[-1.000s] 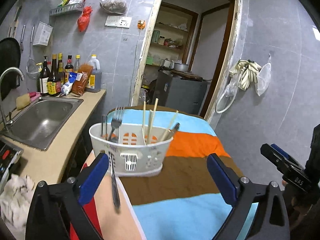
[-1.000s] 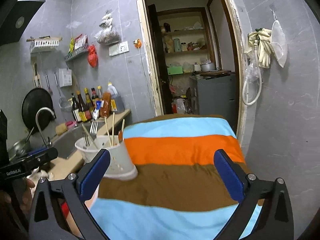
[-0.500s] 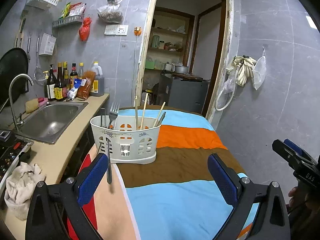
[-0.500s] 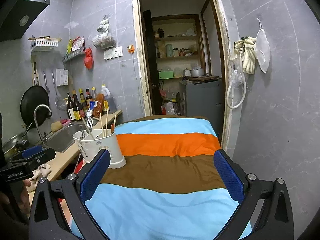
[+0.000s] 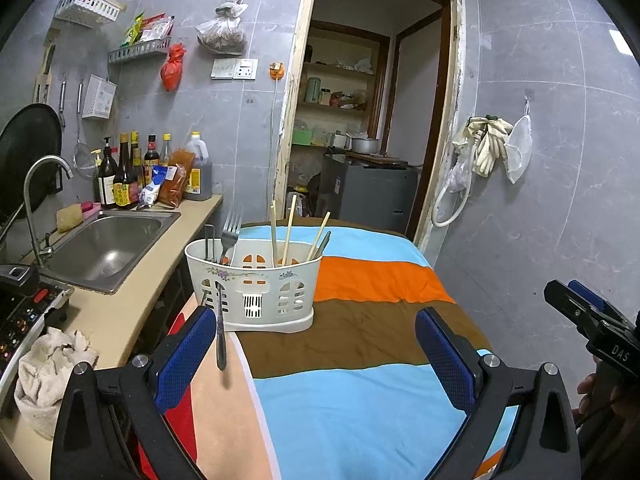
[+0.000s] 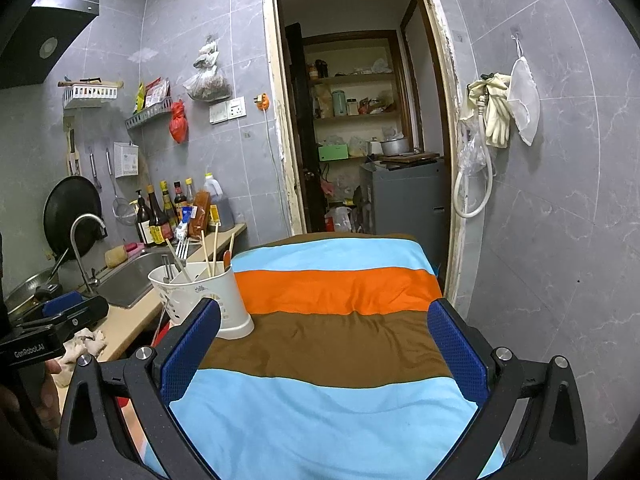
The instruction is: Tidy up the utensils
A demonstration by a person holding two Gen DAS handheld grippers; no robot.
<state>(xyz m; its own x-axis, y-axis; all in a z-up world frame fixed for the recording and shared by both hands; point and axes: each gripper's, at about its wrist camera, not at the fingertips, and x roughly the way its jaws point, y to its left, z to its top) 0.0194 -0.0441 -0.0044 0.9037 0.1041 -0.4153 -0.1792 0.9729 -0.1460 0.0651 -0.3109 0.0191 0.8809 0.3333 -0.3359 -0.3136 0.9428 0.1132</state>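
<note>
While I hold both tongs level above the striped cloth-covered table (image 6: 336, 288), my left gripper (image 5: 316, 344) and right gripper (image 6: 324, 340) gape wide, empty; the white slotted plastic utensil caddy (image 5: 256, 292) stands at the table's left edge.

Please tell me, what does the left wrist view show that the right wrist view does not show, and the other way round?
Only the left wrist view shows a metal utensil outside the holder, in front of it, and a cooker control panel. Only the right wrist view shows the range hood. Both show the white utensil holder with a fork and chopsticks, the striped cloth and the sink.
</note>
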